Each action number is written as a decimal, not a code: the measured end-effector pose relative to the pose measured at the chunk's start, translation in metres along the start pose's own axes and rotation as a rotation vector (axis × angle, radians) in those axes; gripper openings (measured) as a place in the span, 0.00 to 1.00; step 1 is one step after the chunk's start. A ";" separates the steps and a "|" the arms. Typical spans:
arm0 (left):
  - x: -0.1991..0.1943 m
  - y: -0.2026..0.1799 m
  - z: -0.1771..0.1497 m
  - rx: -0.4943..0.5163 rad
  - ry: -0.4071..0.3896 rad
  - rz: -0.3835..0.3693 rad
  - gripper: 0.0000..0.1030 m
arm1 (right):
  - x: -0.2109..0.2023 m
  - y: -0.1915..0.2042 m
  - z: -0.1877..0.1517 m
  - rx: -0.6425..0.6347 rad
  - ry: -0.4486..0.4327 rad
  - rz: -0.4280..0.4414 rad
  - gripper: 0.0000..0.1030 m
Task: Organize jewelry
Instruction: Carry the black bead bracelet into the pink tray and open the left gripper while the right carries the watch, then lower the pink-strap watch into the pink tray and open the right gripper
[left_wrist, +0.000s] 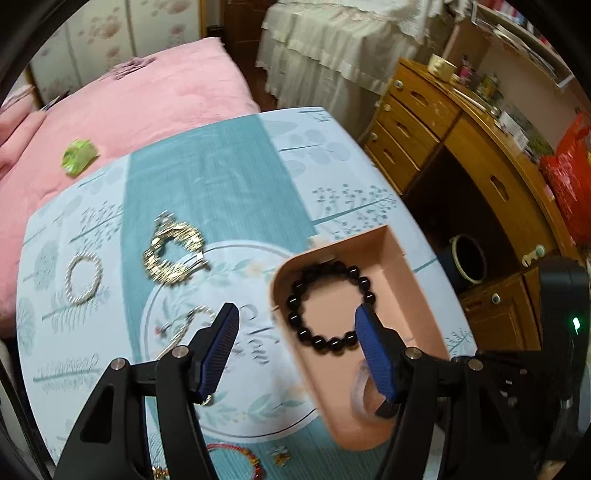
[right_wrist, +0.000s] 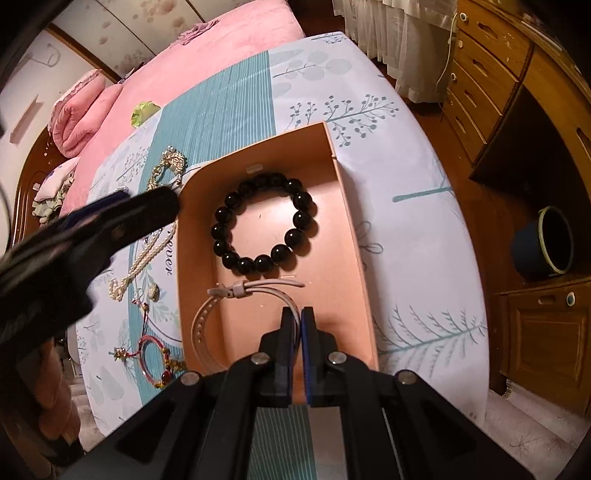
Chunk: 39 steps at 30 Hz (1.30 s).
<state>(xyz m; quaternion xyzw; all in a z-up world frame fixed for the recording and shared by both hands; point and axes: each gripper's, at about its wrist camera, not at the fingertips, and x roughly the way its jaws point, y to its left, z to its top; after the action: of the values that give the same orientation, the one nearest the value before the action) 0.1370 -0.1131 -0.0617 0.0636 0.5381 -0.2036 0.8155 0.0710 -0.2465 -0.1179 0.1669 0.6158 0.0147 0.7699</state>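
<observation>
Right wrist view: jewelry half sorted into the pink box (right_wrist: 343, 206).

Inside the box lies the black bead bracelet (right_wrist: 264, 227); nearer the camera a pale strap (right_wrist: 207, 317) curves, its end pinched between the closed fingers of the right gripper (right_wrist: 298, 317), which hide part of it. The left gripper (left_wrist: 297, 332) stands open over the box's left wall, empty. Left of the box, a gold chain (left_wrist: 173, 254), silver twisted bangle (left_wrist: 83, 277) and red cord bracelet (right_wrist: 155, 360) lie partly blurred or covered.

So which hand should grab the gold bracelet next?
Probably the left. Its tongs are open and empty, and the gold bracelet lies just ahead on the cloth. The right tongs are shut on the strap in the box.
</observation>
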 end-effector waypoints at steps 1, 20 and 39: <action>-0.002 0.005 -0.003 -0.012 -0.005 0.007 0.62 | 0.003 0.000 0.001 0.000 0.005 -0.004 0.04; -0.026 0.047 -0.025 -0.233 -0.027 0.030 0.81 | 0.004 0.020 0.003 -0.057 0.011 -0.068 0.11; -0.109 0.082 -0.060 -0.309 -0.124 0.080 0.85 | -0.061 0.071 -0.018 -0.176 -0.073 -0.006 0.33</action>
<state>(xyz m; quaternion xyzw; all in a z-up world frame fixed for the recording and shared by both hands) 0.0820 0.0097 0.0025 -0.0538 0.5085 -0.0895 0.8547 0.0525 -0.1896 -0.0442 0.0975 0.5839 0.0603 0.8037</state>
